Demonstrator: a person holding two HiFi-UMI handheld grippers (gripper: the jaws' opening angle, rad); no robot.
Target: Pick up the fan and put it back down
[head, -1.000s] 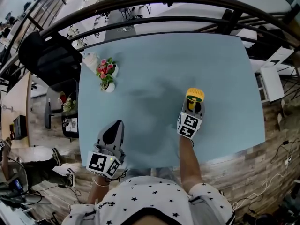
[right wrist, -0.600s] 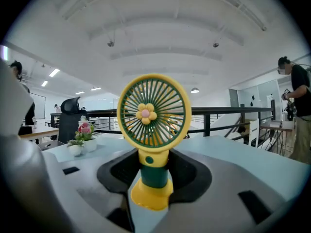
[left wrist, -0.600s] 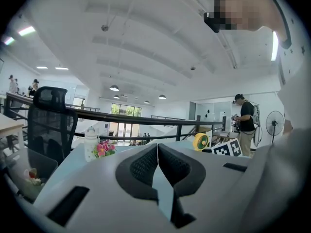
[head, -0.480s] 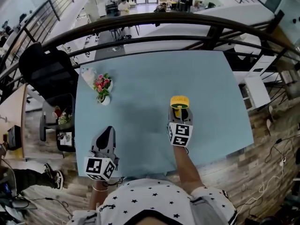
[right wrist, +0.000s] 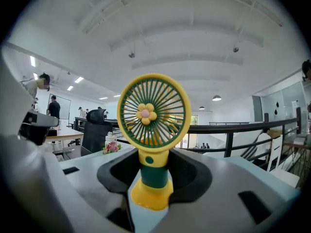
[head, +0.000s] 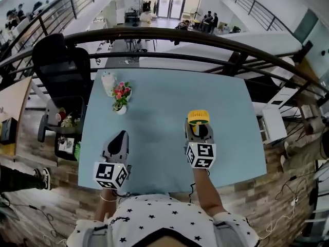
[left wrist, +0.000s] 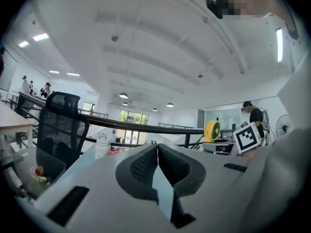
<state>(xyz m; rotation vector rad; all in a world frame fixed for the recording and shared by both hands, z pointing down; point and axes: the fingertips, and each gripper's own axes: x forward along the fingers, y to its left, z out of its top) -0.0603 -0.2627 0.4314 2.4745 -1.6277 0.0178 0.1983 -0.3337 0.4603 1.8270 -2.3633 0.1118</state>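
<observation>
A small yellow and green fan with a flower at its hub stands upright between the jaws of my right gripper, which is shut on its green stem. In the head view the fan is lifted above the pale blue table, held by the right gripper. My left gripper hovers over the table's near left part, its jaws shut with nothing in them. From the left gripper view the pads meet, and the fan shows far right.
A small pot of pink flowers and a white bottle stand at the table's far left corner. A black chair is beyond the left edge. A dark railing runs behind the table.
My right gripper has risen with the fan held in it, lifting the fan off the table. The left gripper has risen a little. The head view has tilted up.
</observation>
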